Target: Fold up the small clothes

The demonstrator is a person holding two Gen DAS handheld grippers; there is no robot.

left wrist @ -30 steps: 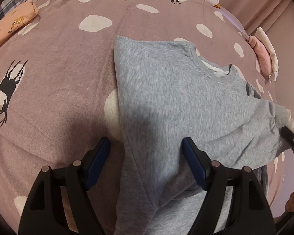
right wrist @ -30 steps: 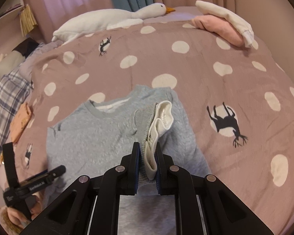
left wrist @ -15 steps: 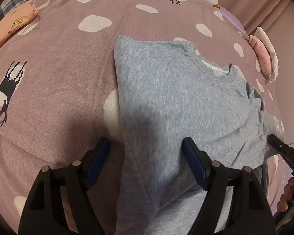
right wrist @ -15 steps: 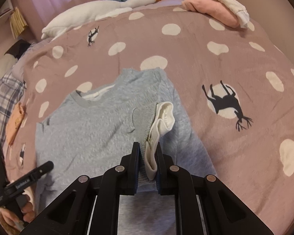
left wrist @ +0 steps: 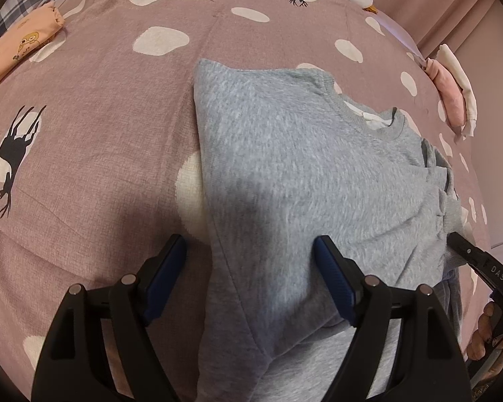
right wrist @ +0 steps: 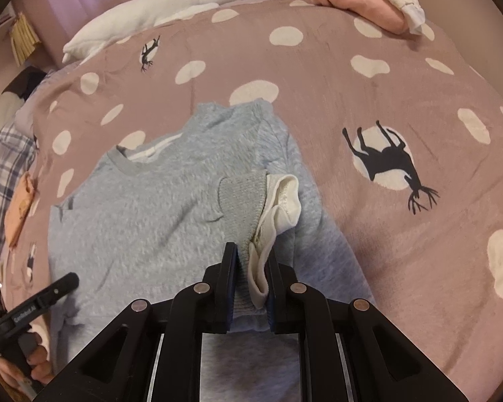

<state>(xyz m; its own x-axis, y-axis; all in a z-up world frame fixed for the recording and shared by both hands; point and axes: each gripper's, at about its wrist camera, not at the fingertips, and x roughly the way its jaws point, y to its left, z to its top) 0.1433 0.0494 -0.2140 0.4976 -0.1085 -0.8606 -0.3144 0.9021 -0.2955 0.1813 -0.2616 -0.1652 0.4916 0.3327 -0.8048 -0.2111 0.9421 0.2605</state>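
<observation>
With the right tongs (right wrist: pixel 250 276) clamped on the cuff (right wrist: pixel 248 201), lay that sleeve flat across the grey sweatshirt (left wrist: pixel 318 174) on the bed (left wrist: pixel 100 117) while the left tongs (left wrist: pixel 251 268), opening wide, straddle its edge.

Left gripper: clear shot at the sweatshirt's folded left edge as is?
Probably yes. The left gripper, its jaws opening, straddles the grey sweatshirt's edge with nothing in between. The right gripper clamps the sleeve cuff on the far side.
</observation>
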